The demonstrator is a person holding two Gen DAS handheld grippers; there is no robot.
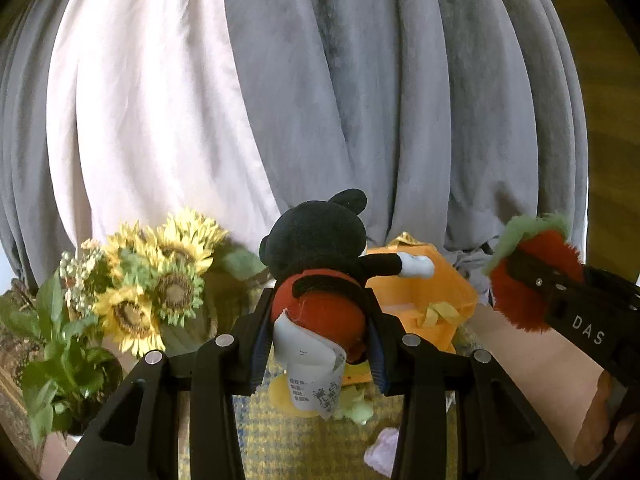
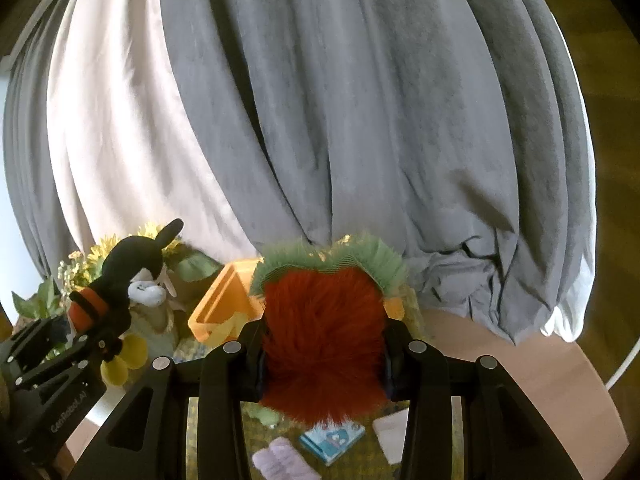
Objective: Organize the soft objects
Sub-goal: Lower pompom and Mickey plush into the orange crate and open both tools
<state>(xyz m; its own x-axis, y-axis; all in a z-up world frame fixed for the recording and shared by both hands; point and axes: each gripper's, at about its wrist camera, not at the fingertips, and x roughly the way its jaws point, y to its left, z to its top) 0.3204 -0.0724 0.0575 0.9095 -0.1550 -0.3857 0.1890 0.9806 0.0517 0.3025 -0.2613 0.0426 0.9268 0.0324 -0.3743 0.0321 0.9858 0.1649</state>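
Note:
My left gripper [image 1: 318,320] is shut on a black-and-red mouse plush [image 1: 320,256], held upright above the table, its white tag hanging down. It also shows in the right wrist view [image 2: 120,276], at the left. My right gripper [image 2: 324,356] is shut on a furry red strawberry plush [image 2: 324,332] with a green top; it also shows at the right of the left wrist view [image 1: 532,280]. An orange bin [image 1: 424,300] stands just beyond both plushes, also in the right wrist view [image 2: 224,304].
Sunflowers [image 1: 156,276] and a leafy plant [image 1: 56,360] stand at the left. Grey and white curtains [image 2: 320,120] hang behind. On the yellow mat [image 1: 280,444] lie a pale purple soft item [image 2: 280,460], a small blue packet [image 2: 332,440] and a green soft item [image 1: 356,406].

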